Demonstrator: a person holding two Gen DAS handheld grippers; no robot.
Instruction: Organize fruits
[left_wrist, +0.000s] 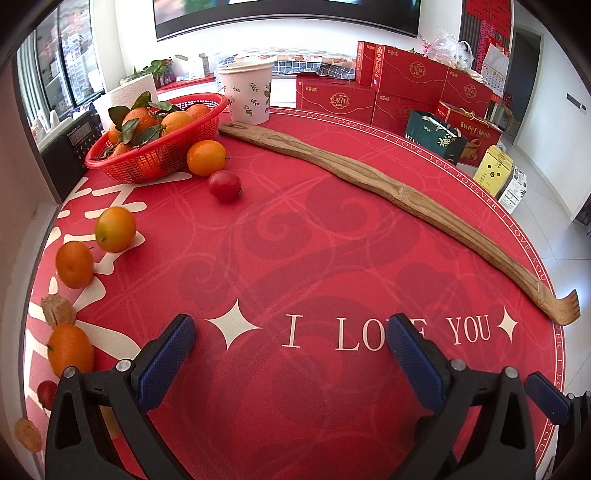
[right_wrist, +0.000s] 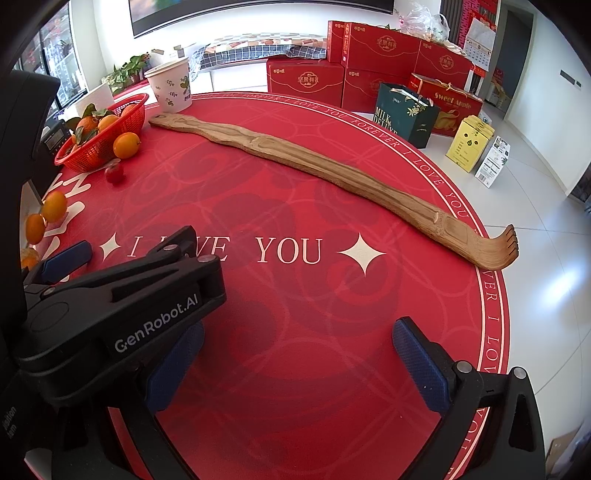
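Note:
A red mesh basket (left_wrist: 147, 162) (right_wrist: 96, 152) holding leafy oranges sits at the far left of the round red table (left_wrist: 295, 240). Beside the basket lie an orange (left_wrist: 206, 157) (right_wrist: 126, 145) and a small red fruit (left_wrist: 224, 185) (right_wrist: 115, 172). More oranges (left_wrist: 115, 229) (left_wrist: 74, 264) (left_wrist: 70, 349) line the left edge, along with another small red fruit (left_wrist: 47, 393). My left gripper (left_wrist: 291, 354) (right_wrist: 125, 251) is open and empty over the table's near part. My right gripper (right_wrist: 295, 362) is open and empty beside it, its left finger partly hidden behind the left gripper's body.
A long wooden back scratcher (left_wrist: 388, 192) (right_wrist: 314, 166) crosses the table diagonally. A paper cup (left_wrist: 247, 94) stands behind the basket, and a black radio (left_wrist: 70, 147) is at the left. Brown dried pieces (left_wrist: 57, 310) lie among the fruit. Red gift boxes (left_wrist: 406, 85) stand on the floor beyond.

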